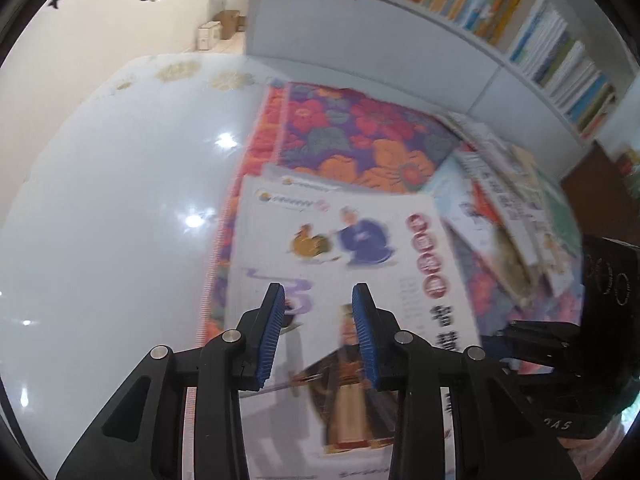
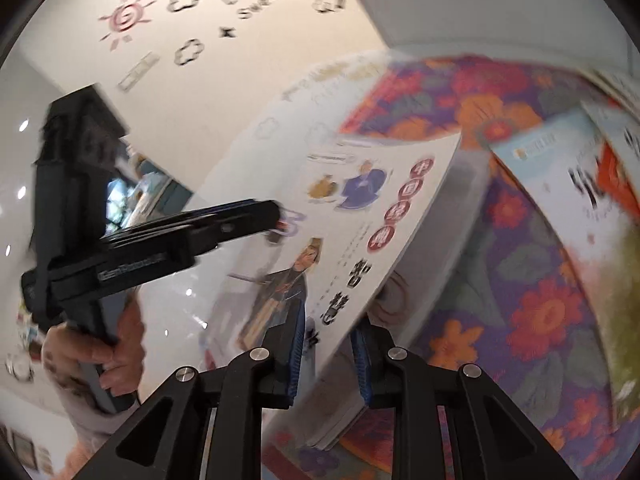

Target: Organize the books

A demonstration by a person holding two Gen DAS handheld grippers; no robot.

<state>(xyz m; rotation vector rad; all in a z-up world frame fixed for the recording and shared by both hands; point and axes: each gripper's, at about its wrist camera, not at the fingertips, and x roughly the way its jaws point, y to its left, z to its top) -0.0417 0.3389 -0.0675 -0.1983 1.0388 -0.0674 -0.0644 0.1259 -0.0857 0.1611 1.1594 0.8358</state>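
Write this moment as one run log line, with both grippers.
left gripper: shut, at white book, hold unclear | right gripper: shut on white book | beneath: floral mat

Both handheld tools are matte black plastic, each a pair of angular linkage arms pinned with round silver screws and ending in blue ribbed pads. The left gripper shows as a slim black beak with pale raised lettering along its side, mounted on a blocky black body with a pistol-style handle. The hand on that handle comes out of a light, pinkish sleeve.
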